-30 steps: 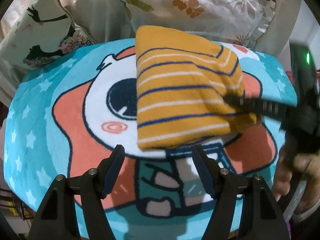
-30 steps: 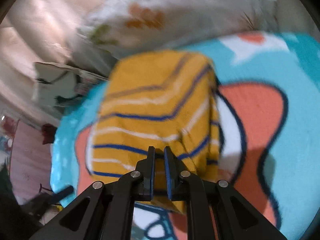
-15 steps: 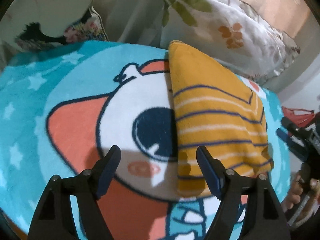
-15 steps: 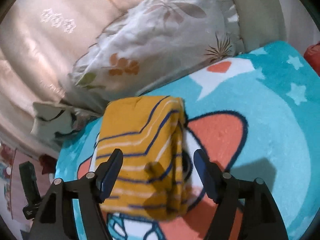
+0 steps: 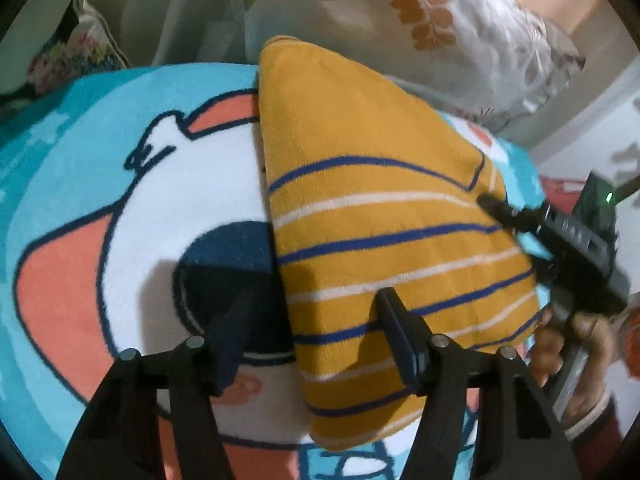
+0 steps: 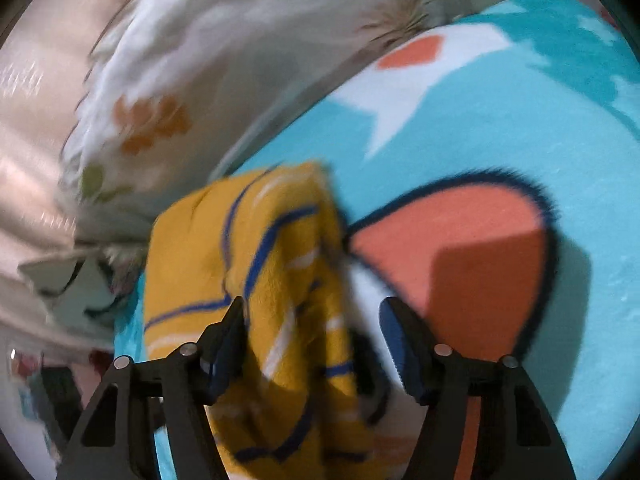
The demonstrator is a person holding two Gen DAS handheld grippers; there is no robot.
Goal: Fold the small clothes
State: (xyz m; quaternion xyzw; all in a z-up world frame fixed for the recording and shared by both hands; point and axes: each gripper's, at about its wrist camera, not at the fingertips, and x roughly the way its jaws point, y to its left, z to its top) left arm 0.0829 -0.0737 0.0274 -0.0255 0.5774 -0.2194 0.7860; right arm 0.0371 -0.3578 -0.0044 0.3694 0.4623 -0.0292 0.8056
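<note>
Our left gripper (image 5: 316, 332) has its two fingers spread wide and holds nothing. Its right-hand finger (image 5: 400, 340) sits over the near part of the folded garment (image 5: 376, 240), and the other finger (image 5: 232, 336) sits over the dark eye printed on the blanket (image 5: 80, 184); we cannot tell whether either one touches the cloth. Our right gripper (image 6: 312, 344) is also spread apart and empty. In its own view, which is smeared by motion, one finger (image 6: 224, 348) overlaps the garment (image 6: 264, 280) and the other (image 6: 404, 352) stands over the white and coral part of the blanket (image 6: 500, 128).

From the left wrist view we see the right gripper (image 5: 560, 244) at the garment's far right edge, its dark tip just over the striped cloth near the corner, with our right hand (image 5: 568, 340) wrapped around its handle below.

The garment is a mustard-yellow knit with navy and white stripes, folded into a compact, thick bundle. It lies on the turquoise cartoon blanket, across the white face of the printed figure, with its far end reaching toward the pillows.

Behind the blanket rests a white pillow with orange and green leaves (image 5: 440, 28), and at the far left a second patterned cushion (image 5: 72, 60) shows partly.
</note>
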